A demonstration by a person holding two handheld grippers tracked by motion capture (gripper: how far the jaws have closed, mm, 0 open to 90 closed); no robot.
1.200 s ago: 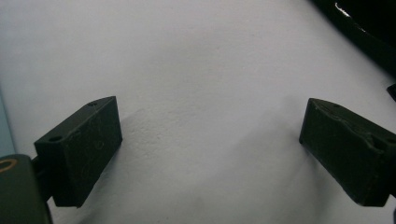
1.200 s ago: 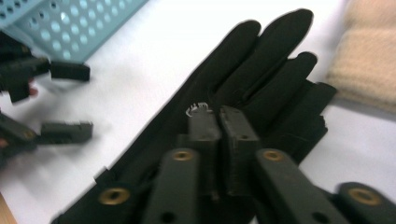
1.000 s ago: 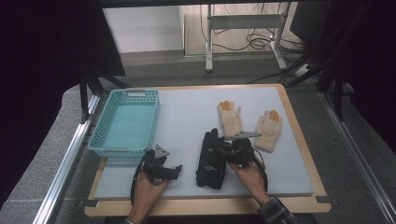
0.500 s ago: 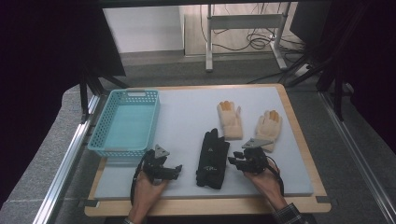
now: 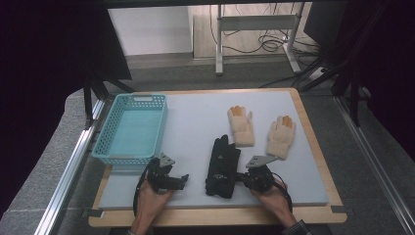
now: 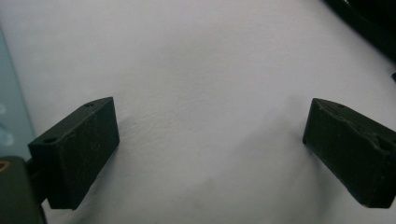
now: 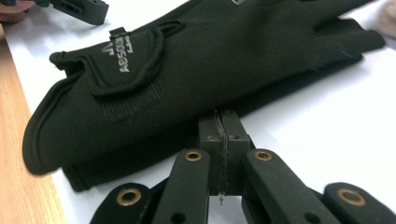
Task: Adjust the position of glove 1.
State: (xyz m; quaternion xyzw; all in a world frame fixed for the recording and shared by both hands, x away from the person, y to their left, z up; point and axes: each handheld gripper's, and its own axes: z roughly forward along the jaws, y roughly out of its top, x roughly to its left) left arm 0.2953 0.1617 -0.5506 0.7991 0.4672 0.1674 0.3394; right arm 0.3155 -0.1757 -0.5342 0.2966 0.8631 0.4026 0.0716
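Observation:
A black glove (image 5: pixel 222 164) (image 7: pixel 196 60) lies flat on the white mat, fingers pointing away from me. My right gripper (image 5: pixel 241 178) (image 7: pixel 222 114) sits low at its right edge; its jaws have just been closing and now meet, tips against the glove's side, with no cloth showing between the pads. My left gripper (image 5: pixel 184 178) (image 6: pixel 210 135) rests on the mat left of the glove, open, with only bare mat between its fingers; its jaw tip (image 7: pixel 79 9) appears beyond the glove's cuff in the right gripper view.
Two beige gloves (image 5: pixel 241 126) (image 5: pixel 280 136) with orange fingertips lie behind the black one. A light-blue basket (image 5: pixel 129 159) stands at the mat's left. The white mat (image 5: pixel 195 117) lies on a wooden board (image 5: pixel 215 215), with metal rails on both sides.
The right hand has slid down and toward the near edge, from over the black glove to its right side. Its jaws have come together. The left hand has stayed put.

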